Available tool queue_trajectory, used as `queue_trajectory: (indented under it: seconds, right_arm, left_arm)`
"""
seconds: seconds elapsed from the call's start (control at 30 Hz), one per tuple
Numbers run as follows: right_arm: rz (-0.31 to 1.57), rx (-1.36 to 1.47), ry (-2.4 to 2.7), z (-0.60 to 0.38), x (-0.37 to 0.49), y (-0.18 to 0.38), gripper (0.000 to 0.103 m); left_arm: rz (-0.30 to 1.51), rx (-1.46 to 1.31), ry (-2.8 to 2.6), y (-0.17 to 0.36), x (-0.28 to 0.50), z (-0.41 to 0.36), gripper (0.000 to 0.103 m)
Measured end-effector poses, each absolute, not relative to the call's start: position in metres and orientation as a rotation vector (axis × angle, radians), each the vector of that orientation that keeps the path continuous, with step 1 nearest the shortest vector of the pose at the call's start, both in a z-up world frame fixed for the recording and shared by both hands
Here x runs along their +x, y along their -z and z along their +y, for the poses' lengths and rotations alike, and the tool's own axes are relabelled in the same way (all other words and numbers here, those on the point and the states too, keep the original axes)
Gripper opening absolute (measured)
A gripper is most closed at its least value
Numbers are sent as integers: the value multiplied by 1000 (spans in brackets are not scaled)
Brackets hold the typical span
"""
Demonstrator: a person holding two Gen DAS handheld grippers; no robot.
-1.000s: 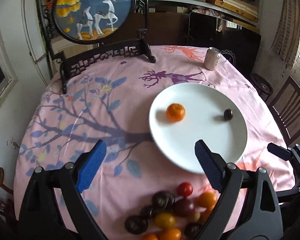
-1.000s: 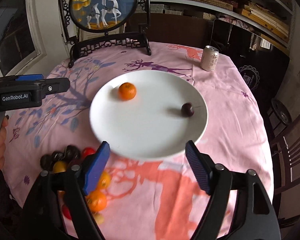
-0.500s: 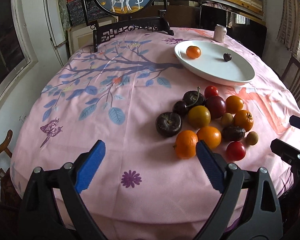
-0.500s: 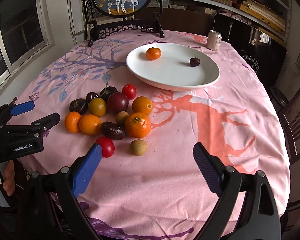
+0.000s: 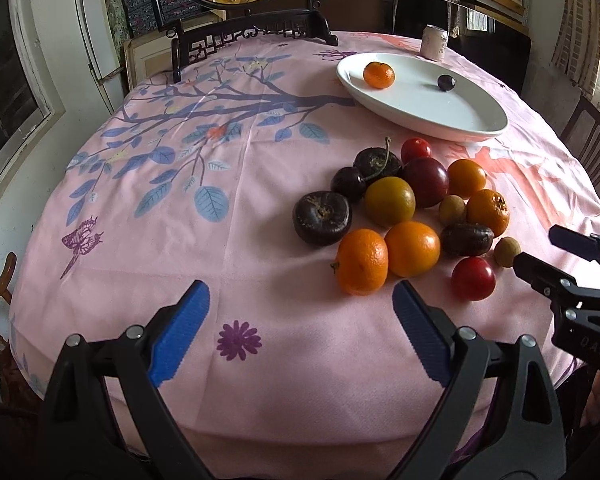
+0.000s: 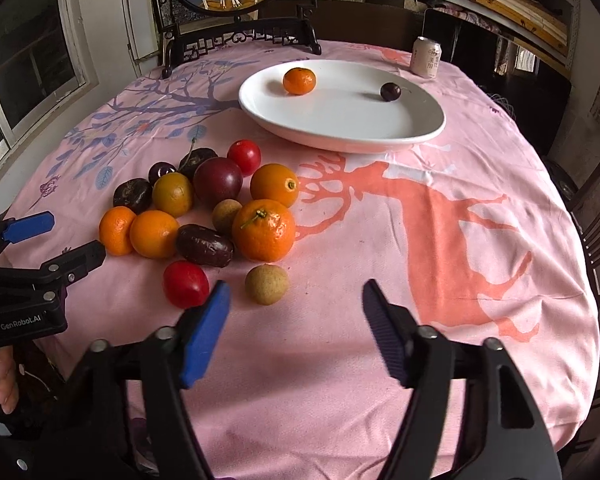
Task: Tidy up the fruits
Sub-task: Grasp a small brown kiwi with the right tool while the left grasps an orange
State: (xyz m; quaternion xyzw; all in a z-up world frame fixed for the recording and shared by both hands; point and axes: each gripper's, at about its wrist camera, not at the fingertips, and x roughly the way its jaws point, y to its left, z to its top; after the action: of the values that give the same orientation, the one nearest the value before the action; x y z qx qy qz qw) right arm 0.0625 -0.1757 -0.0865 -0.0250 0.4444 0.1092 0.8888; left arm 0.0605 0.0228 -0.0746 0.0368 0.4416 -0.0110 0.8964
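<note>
over on the pink tablecloth (image 6: 420,240) we've got the fruit pile (image 6: 204,208) sitting at about 10 o'clock from our right gripper (image 6: 296,320), and at roughly 1 o'clock from our left gripper (image 5: 300,320). white plate (image 6: 340,128) sits farther back, at 12 o'clock in the right view and 1 o'clock in the left, with one mandarin (image 6: 299,81) and one dark cherry (image 6: 390,91) on it, well apart.

view differences: the right wrist camera shows part of a hand (image 6: 4,380) under the left tool at the 8 o'clock edge; the left camera doesn't. the left camera gives us a butterfly print (image 5: 80,240) and purple flower print (image 5: 238,340) on the cloth, which the right one misses. the right camera shows the big coral deer print (image 6: 460,240) in full.

the pile runs long from the near side toward the plate, about 7 to 1 o'clock in the right view. the dark date-like fruit (image 6: 205,245) lies on its side, long axis about 10 to 4. a cherry stem (image 5: 386,158) points up toward 12 in the left view.

left gripper stands wide with nothing between the pads. right gripper's jaws have just been closing, now at a middling gap, nothing between them; a small tan fruit (image 6: 267,284) and red tomato (image 6: 186,284) sit just ahead of its left pad. soda can (image 6: 426,57) stands upright behind the plate.
</note>
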Motion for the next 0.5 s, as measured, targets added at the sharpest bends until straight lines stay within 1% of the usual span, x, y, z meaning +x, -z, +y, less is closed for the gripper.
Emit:
queue_trajectory:
  seconds: [0.03, 0.13, 0.17, 0.2, 0.23, 0.5]
  right_arm:
    - [936, -41, -238, -176, 65, 90, 52]
    - [959, -18, -275, -173, 73, 98, 48]
    - [965, -14, -291, -170, 76, 101, 45]
    - [966, -20, -296, -166, 78, 104, 40]
    - [953, -38, -287, -163, 78, 103, 26]
    - [942, -10, -267, -175, 66, 89, 26]
  left_arm:
    - [918, 75, 24, 75, 61, 23, 95]
    - [926, 71, 36, 76, 61, 22, 95]
    - [930, 69, 39, 77, 62, 21, 95]
    - [933, 67, 42, 77, 62, 21, 95]
    - [935, 65, 44, 78, 63, 21, 95]
    - [923, 54, 67, 79, 65, 15, 94]
